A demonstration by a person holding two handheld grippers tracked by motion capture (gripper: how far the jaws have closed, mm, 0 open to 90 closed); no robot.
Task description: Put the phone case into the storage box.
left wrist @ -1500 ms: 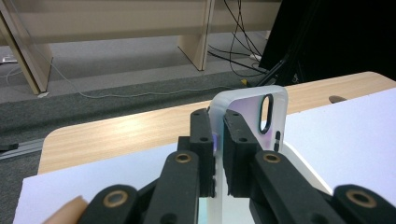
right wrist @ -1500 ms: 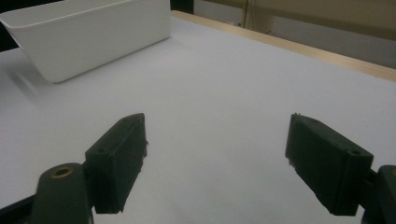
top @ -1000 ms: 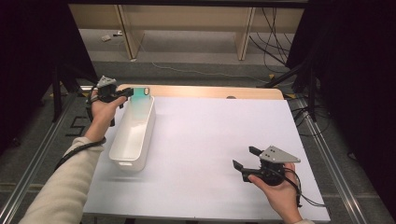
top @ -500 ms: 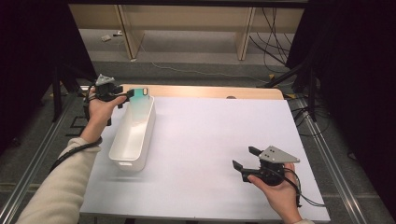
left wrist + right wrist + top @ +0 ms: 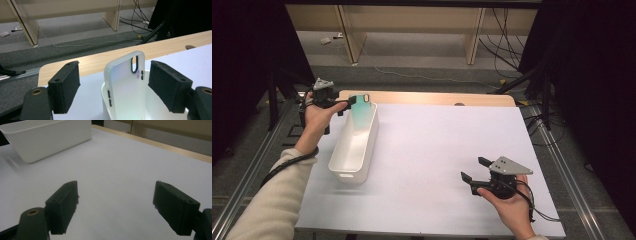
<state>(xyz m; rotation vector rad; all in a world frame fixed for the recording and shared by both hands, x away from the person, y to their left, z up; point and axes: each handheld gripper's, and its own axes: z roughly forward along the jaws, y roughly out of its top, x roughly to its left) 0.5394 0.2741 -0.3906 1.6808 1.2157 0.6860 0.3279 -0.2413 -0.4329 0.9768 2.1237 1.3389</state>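
At the far left corner of the table, the left gripper (image 5: 346, 103) has drawn back a little toward the table's edge since a second ago, and its jaws stand wide apart, touching nothing. Between them, seen from the left gripper view, stands the translucent frosted-white phone case with an oval camera cut-out (image 5: 127, 87), upright and leaning in the far end of the long white plastic bin (image 5: 353, 145). It looks released, so the placing step seems done and the hand is probably clearing off. Right of the bin, the white table sheet (image 5: 437, 150) lies bare across the middle, with the pale wooden table edge (image 5: 437, 98) along the far side. At the near right, the right gripper (image 5: 474, 170) has not moved; it rests low over the sheet with its jaws wide and empty, well apart from the bin. Nothing stands between either gripper and the bin.
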